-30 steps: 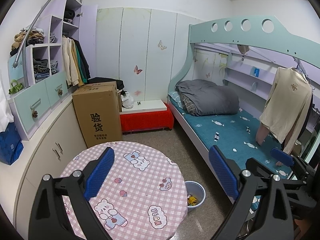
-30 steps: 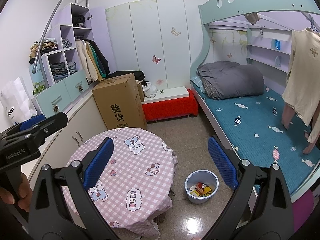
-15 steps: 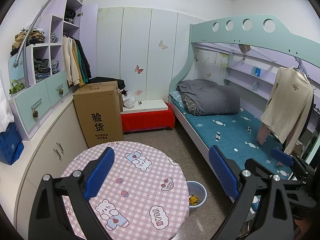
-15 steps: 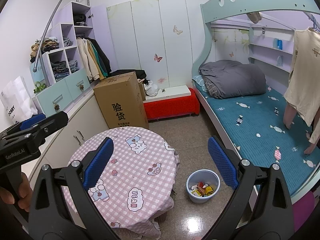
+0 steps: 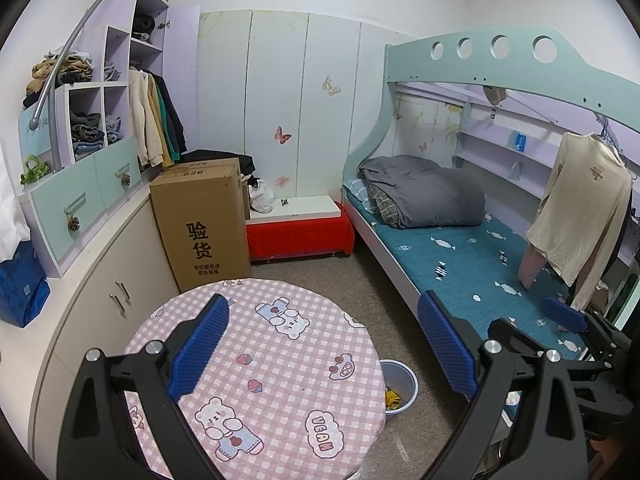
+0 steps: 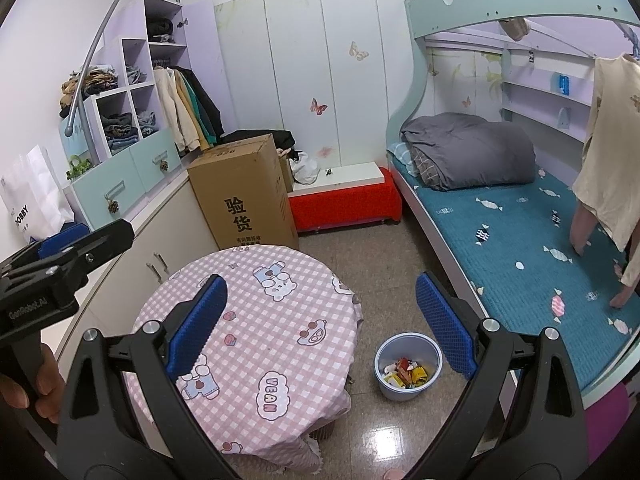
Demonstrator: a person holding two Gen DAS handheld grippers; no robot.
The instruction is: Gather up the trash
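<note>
Blue trash bin [image 6: 408,366] on floor, below wide-open right gripper [image 6: 320,320].

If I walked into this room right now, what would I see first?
Probably the round table in front, under its pink checked cloth with cartoon bears. On the floor to its right stands a small blue bin full of colourful wrappers. Behind are a big cardboard box and, along the right wall, a teal bunk bed.
</note>
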